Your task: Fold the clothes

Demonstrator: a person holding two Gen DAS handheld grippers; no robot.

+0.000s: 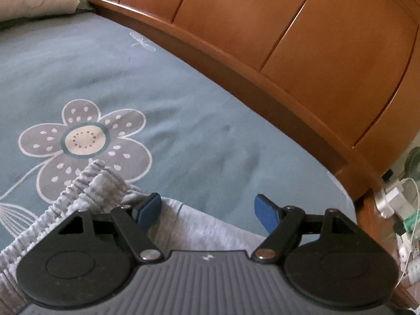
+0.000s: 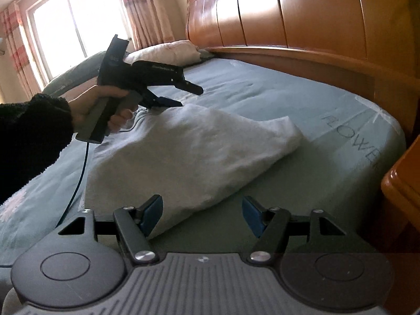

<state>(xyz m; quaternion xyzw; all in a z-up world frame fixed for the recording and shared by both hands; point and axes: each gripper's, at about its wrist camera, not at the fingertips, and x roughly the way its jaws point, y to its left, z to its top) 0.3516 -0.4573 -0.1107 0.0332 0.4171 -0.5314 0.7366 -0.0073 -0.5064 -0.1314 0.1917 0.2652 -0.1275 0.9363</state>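
At the left of the right wrist view, a hand in a dark sleeve holds the left tool over the near end of the grey garment, its fingers apart and gripping nothing. The garment lies folded on the teal bedsheet, its ribbed waistband bunched beside the printed flower. Further right, the right tool hangs at the garment's lower edge, its blue pads spread wide and clamping nothing. The wooden headboard stands behind, a pillow at its left.
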